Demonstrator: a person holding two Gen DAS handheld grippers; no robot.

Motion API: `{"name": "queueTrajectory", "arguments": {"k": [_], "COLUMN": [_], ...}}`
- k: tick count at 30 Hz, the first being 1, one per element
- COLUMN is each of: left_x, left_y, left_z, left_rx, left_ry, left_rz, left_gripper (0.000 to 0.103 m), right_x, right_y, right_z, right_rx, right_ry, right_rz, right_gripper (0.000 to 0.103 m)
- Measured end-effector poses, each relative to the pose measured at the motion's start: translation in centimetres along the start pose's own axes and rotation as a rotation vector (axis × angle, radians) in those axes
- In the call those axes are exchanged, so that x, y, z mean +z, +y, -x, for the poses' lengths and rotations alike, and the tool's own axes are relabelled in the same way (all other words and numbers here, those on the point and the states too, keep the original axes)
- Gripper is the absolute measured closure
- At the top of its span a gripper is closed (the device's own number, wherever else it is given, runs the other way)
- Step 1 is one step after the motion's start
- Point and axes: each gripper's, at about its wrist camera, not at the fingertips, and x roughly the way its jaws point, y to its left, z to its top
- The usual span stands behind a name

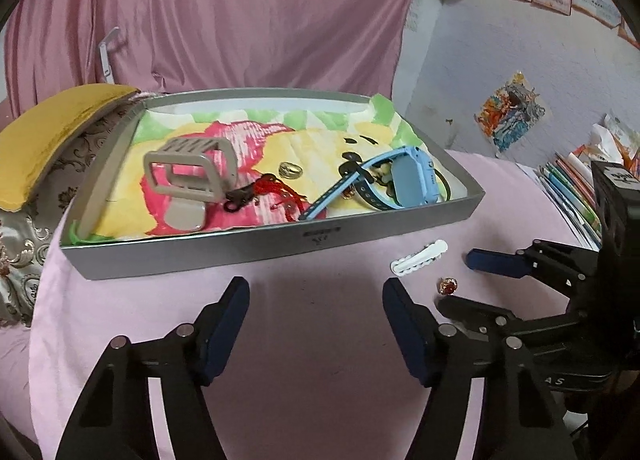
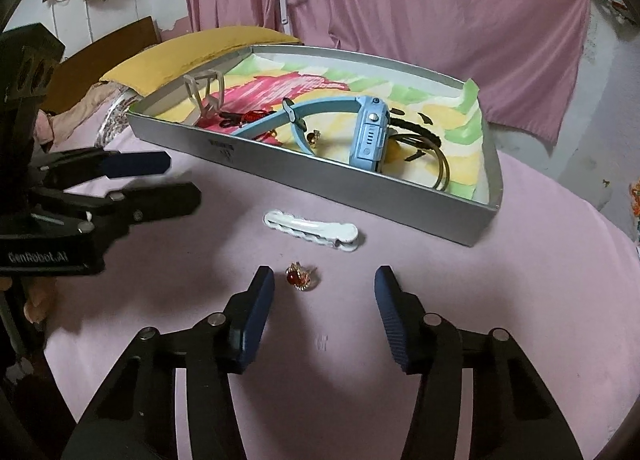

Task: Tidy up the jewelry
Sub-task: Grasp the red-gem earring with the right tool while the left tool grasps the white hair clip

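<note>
A grey tray point(image 1: 280, 250) lined with a colourful cloth sits on the pink table; it also shows in the right wrist view point(image 2: 400, 200). It holds a blue watch point(image 1: 404, 180), a beige claw clip point(image 1: 188, 176), a gold ring point(image 1: 290, 170), a red cord and bangles point(image 2: 436, 156). A white hair clip point(image 2: 312, 230) and a red-stone ring point(image 2: 300, 276) lie on the table in front of the tray. My right gripper point(image 2: 324, 300) is open and empty, its fingers just behind and either side of the red-stone ring. My left gripper point(image 1: 316, 320) is open and empty, near the tray's front wall.
A pink curtain point(image 1: 240, 12) hangs behind the tray. A yellow cushion point(image 1: 52, 132) lies to the tray's left. Books and papers point(image 1: 572, 184) are stacked at the right. The right gripper shows in the left wrist view point(image 1: 460, 284), beside the red-stone ring point(image 1: 448, 286).
</note>
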Motion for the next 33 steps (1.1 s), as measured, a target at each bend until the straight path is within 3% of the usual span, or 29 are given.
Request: {"name": "queueTrajectory", "arguments": {"k": [4, 6, 11, 33], "left_x": [0.1, 0.2, 0.3, 1.6], "left_y": [-0.5, -0.8, -1.7, -6.6], "left_z": [-0.6, -0.8, -1.3, -4.2], "left_rx": [-0.014, -0.019, -0.034, -0.106], "left_ry": [0.020, 0.025, 0.041, 0.110], "left_rz": [-0.012, -0.020, -0.049, -0.231], "left_gripper": [0.044, 0.046, 0.048, 0.065], "right_x": [0.2, 0.2, 0.2, 0.0], "right_y": [-0.2, -0.3, -1.2, -4.8], "right_z": [-0.2, -0.2, -0.1, -0.3], "right_rx": [0.015, 0.019, 0.025, 0.002], "right_ry": [-0.002, -0.005, -0.006, -0.008], "right_rz": [0.001, 0.001, -0.011, -0.086], "right_gripper": [0.069, 0.080, 0.091, 0.092]}}
